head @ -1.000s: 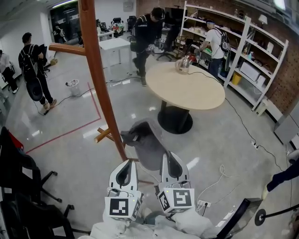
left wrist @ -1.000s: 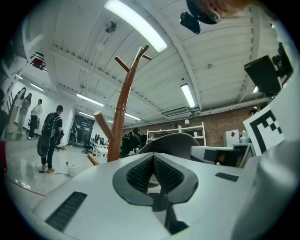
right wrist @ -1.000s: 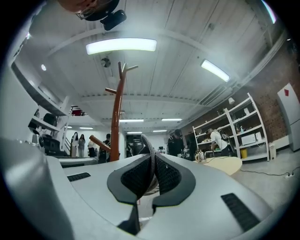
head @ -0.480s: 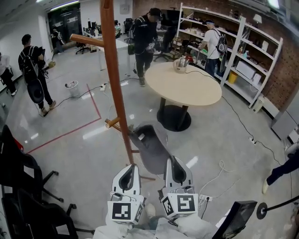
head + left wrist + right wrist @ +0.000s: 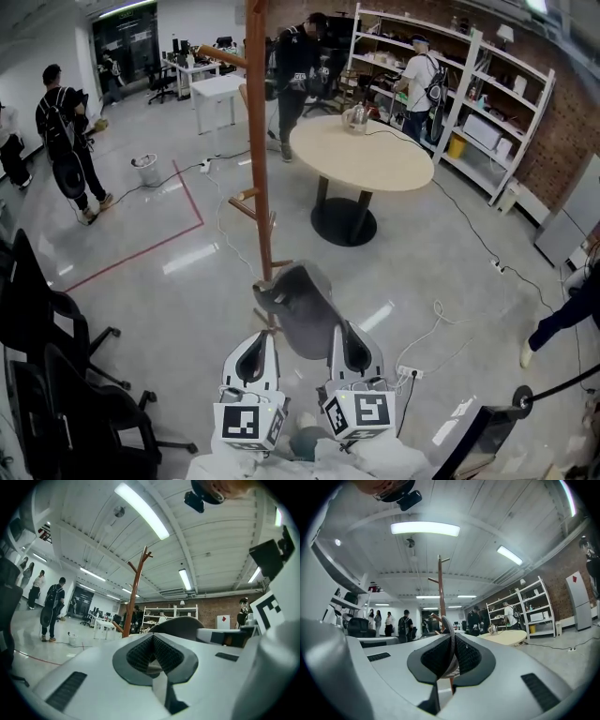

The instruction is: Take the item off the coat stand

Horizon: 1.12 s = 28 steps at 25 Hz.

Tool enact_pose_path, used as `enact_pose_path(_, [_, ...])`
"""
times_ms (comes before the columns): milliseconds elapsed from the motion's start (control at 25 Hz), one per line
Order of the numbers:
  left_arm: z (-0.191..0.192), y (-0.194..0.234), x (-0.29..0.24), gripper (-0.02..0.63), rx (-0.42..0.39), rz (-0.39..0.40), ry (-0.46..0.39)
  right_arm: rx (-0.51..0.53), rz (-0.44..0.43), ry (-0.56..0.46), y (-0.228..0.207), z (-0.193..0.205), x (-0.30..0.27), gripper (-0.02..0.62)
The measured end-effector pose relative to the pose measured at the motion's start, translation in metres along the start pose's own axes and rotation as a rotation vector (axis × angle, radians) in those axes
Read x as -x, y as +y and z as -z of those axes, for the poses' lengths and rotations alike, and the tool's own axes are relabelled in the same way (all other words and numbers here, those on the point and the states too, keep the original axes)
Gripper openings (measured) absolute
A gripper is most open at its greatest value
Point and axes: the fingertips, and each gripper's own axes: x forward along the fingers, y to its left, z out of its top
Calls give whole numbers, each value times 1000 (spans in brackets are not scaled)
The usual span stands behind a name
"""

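Observation:
The brown wooden coat stand (image 5: 258, 169) rises from the floor ahead of me, with short pegs low on its pole. It also shows in the left gripper view (image 5: 136, 597) and the right gripper view (image 5: 441, 592). A dark grey hat (image 5: 298, 314) hangs off the stand, just in front of its base. My right gripper (image 5: 349, 336) is shut on the hat's thin brim (image 5: 451, 634). My left gripper (image 5: 255, 339) is beside it, shut, with nothing held; the hat's grey crown (image 5: 180, 623) lies to its right.
A round beige table (image 5: 361, 155) stands beyond the coat stand, with white shelving (image 5: 487, 84) behind it. Black office chairs (image 5: 56, 375) crowd the left side. White cables (image 5: 441, 337) trail on the floor at right. Several people stand in the background.
Both grippers have drawn back from the coat stand together, and the hat has come along in the right gripper. The stand now sits farther off and more upright in the head view.

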Motion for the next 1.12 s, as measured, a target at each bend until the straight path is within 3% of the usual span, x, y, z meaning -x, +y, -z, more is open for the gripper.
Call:
enact_pose_path(720, [-15,-27,30,0,-60,-36,-11,5,-141,-1,31,-7,18,23])
enact_pose_path(1120, [-12,-25,29,0,-59,-55,-10,19,-157,1,31,-4,19,23])
